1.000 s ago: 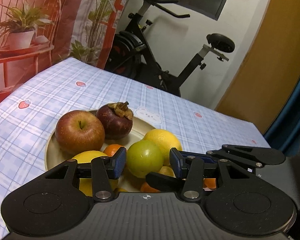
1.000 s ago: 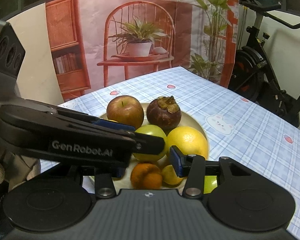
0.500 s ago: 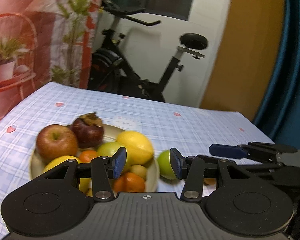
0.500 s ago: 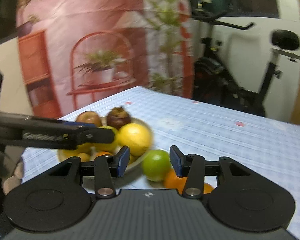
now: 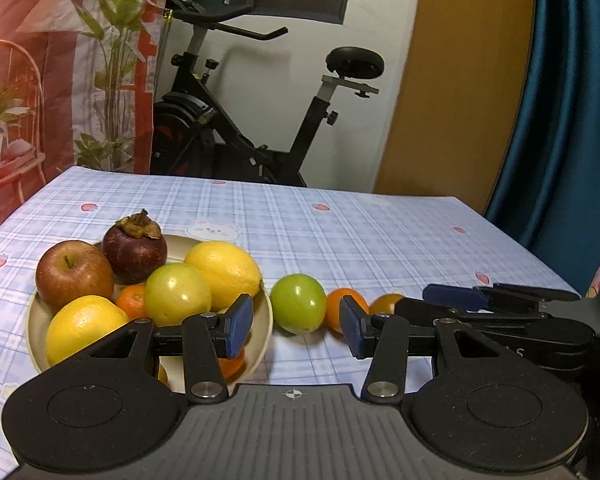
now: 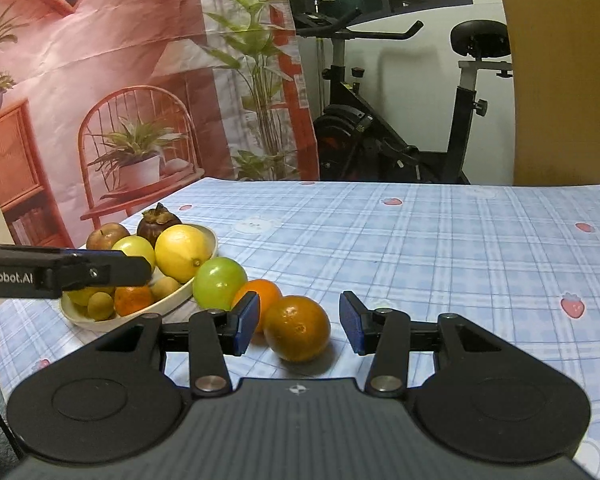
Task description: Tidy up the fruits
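Scene: a beige plate (image 5: 260,332) heaped with fruit sits at lower left of the left wrist view on a blue checked tabletop (image 5: 380,240); three more fruits lie in a row on the cloth just to its right.

Left claw (image 5: 296,326): spread and empty, low centre of its own frame, its blue pads either side of the loose green fruit (image 5: 298,309) but set nearer the camera, touching nothing.

Right claw (image 6: 299,323): spread and empty, framing the near orange (image 6: 297,328) at lower centre of the right wrist view; a gap shows on both sides.

Loose fruit, counted: three, namely the green one touching or almost touching the plate rim, a second orange (image 6: 258,298) behind it, then the near orange.

Plate, counted: one red apple (image 5: 74,274), one mangosteen (image 5: 135,249), two lemons (image 5: 222,274), one green fruit, at least two small oranges and two small tan fruits (image 6: 101,306); more may be hidden.

Handling, by judgement: the oranges look firm, round and light, likely to roll if nudged on the cloth; the skin gives fair purchase. Best taken across the widest middle, pads level and opposite, with modest pressure so as not to bruise.

Likely step: closing on a loose fruit and carrying it to the plate.
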The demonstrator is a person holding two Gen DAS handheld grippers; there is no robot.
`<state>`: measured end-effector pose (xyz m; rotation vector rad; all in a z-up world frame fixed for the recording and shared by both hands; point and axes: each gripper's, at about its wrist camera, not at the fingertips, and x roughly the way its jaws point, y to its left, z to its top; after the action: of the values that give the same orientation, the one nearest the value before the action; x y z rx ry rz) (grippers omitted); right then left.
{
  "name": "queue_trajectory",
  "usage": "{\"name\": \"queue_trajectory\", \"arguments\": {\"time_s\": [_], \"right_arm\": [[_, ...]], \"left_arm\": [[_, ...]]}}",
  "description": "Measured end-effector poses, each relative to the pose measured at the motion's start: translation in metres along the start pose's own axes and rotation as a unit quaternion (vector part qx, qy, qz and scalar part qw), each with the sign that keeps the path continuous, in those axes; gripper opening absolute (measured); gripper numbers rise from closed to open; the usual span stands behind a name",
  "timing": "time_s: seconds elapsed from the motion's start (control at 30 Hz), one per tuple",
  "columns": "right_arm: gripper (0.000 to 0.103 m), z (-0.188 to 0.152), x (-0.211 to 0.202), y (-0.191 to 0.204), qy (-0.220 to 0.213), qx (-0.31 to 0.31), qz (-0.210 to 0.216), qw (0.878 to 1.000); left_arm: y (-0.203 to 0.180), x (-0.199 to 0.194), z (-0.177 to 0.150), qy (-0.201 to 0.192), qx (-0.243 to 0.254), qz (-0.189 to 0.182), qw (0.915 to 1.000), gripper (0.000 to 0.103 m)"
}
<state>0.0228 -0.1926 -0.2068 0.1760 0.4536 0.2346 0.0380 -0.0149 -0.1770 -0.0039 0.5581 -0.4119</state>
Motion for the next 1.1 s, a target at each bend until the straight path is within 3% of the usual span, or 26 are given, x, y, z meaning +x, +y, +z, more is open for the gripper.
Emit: {"name": "queue_trajectory", "arguments": {"time_s": [0.87,0.97,1.1], "right_arm": [[0.047,0.001,0.003,-0.003,0.005,0.009,0.017,1.0],[0.047,0.016,0.008,0.003,0.01,-0.024,0.044,0.999],[0.047,0.028,0.023,0.025,0.042,-0.14,0.071,0.987]], "left_arm": [[-0.006,0.003,0.001,0.023,0.006,-0.009,0.9997,0.05],[-0.004,0.004,0.012,0.019,-0.003,-0.018,0.9996,0.05],[0.0,0.009,0.022,0.023,-0.017,-0.02,0.9994,0.05]]}}
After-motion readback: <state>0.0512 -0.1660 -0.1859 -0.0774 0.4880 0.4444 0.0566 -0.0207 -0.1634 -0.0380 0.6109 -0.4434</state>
